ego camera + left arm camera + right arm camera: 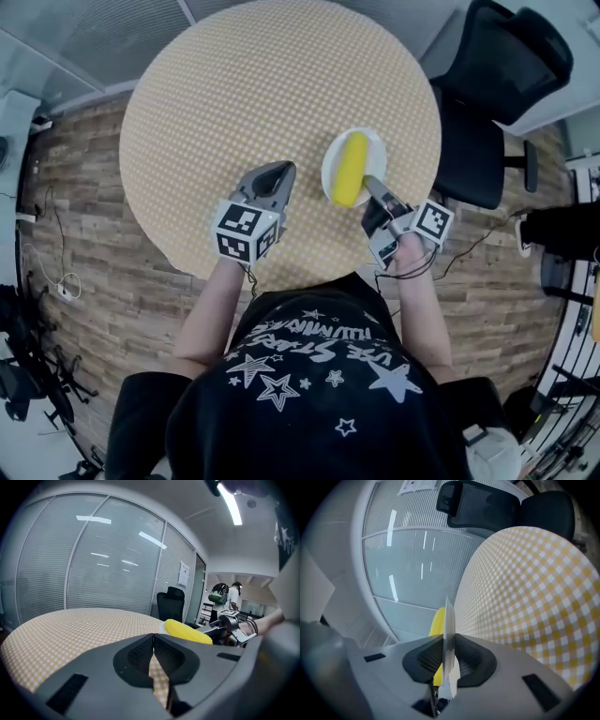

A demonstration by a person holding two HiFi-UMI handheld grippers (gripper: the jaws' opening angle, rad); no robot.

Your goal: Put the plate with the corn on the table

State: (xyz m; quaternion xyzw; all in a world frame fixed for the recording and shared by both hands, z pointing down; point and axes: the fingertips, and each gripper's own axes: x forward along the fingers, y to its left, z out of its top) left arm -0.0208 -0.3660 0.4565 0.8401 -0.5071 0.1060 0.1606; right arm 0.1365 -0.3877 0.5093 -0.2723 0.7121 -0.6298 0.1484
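An office room with a wood-plank floor (84,225) and walls of glass panels backed by pale blinds (93,559) holds a round table covered in a yellow-and-white checked cloth (234,112). A person in a black shirt printed with white stars (309,394) stands at the near edge with a handheld gripper in each hand. A black mesh-backed office chair (497,66) stands just beyond the table's right side.

The small round white plate (375,150) lies over the right part of the tabletop, near its edge, with the yellow cob of corn (351,169) lying lengthwise on it. The right gripper (368,181) reaches in from the near side and pinches the plate's near rim. In the right gripper view the thin white rim runs edge-on between the two dark pads, which press on it from either side, and the corn shows just behind it. Whether the plate rests on the cloth or sits just above it cannot be told.

The left gripper (279,172) hangs over the cloth to the left of the plate, apart from it. Its jaws are pressed together at the tips with nothing between them. The left gripper view looks across the checked cloth to the corn and the right gripper beyond.

In the background of that view, a person carrying a green backpack (218,594) stands in a lit doorway, and a long ceiling light strip (232,506) glows overhead.
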